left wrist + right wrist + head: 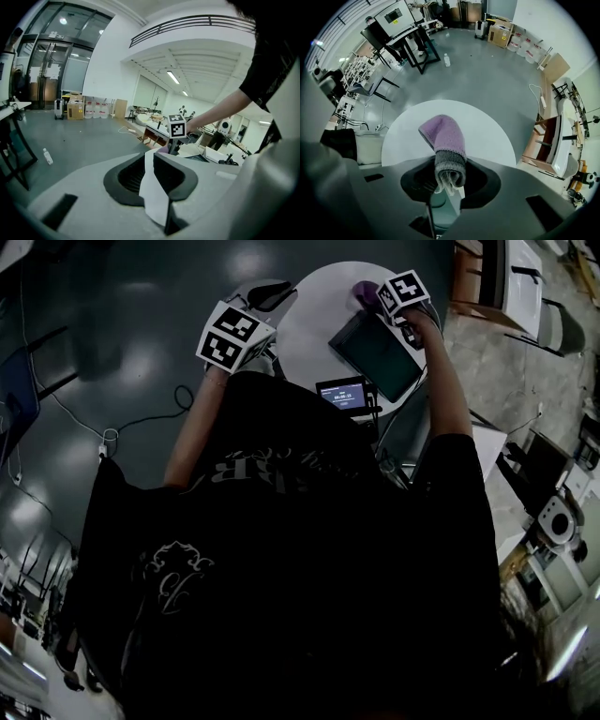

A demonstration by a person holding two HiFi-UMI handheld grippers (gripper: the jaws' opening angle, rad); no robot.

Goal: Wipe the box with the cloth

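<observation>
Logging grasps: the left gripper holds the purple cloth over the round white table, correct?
No, it is the right gripper that holds the purple cloth over the round white table; the right gripper view shows it clamped in those jaws.

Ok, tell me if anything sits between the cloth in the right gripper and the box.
Nothing visible does. The right gripper holds the purple cloth at the far end of the box on the table; the screen device lies nearer the person, off the path.

The cloth (443, 140), purple with a grey band, is bunched and pinched in the right gripper (447, 180) over the white table (314, 324). The box (380, 352), dark and flat, lies askew there.
</observation>
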